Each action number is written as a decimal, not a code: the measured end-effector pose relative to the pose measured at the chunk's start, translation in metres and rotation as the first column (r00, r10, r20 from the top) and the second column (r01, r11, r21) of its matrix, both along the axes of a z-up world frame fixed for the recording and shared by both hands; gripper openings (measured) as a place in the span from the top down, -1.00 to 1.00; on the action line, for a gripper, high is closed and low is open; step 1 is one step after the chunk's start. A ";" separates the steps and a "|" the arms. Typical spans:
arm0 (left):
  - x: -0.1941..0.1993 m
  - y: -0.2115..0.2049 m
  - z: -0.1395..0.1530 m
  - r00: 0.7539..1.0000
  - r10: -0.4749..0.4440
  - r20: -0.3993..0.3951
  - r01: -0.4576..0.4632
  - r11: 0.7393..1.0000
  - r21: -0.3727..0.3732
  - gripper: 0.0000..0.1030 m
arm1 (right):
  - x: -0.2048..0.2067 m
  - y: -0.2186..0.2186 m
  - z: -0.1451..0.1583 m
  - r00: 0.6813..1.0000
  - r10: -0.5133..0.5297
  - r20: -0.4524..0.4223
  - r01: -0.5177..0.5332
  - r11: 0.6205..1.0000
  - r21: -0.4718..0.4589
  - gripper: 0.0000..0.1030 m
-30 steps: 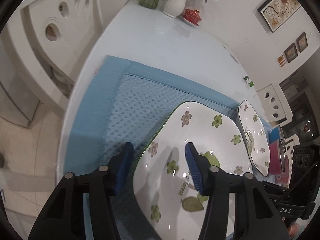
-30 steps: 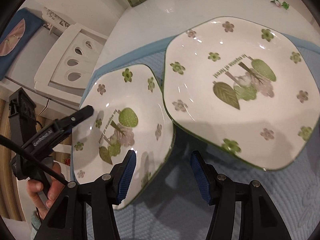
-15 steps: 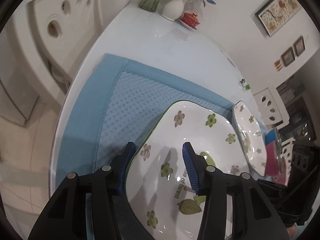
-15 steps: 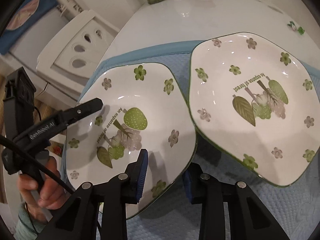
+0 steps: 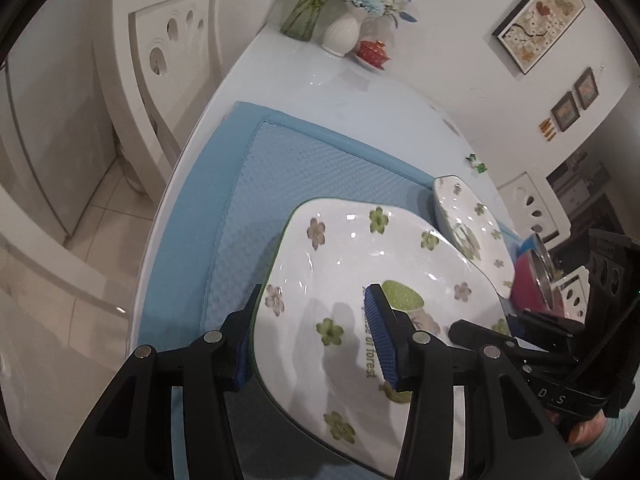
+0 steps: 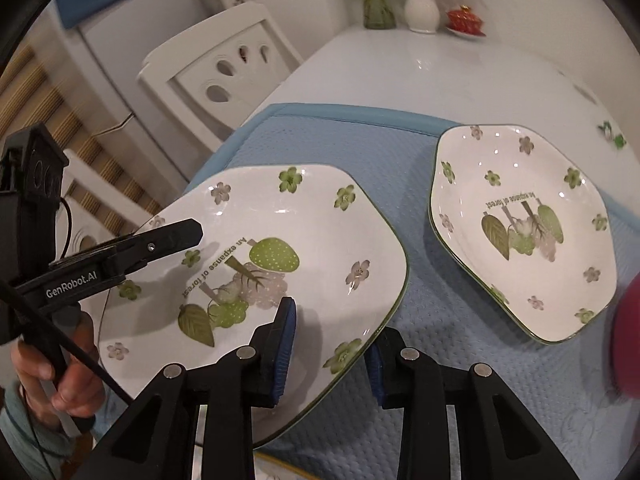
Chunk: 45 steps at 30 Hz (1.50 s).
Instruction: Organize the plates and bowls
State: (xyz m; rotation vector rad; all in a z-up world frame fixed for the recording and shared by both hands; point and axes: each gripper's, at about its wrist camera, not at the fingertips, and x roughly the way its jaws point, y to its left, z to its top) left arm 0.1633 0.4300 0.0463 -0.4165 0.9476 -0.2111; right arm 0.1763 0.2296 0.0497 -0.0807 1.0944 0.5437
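Both grippers (image 5: 316, 340) (image 6: 330, 350) now clamping raised plate (image 6: 256, 264), clear of mat (image 6: 420, 420)

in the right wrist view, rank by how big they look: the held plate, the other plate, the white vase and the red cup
1. held plate, though it is nearest the camera
2. other plate
3. white vase
4. red cup, far off like the vase

The plate (image 6: 256, 276) reads "An expanse of forest"; the left claw (image 6: 168, 240), "GenRobot.AI".
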 end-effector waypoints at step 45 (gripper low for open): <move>-0.012 0.004 -0.019 0.999 0.046 -0.020 -0.046 0.999 0.017 0.15 | 0.024 0.001 -0.027 0.995 0.041 -0.095 -0.036 0.998 0.058 0.40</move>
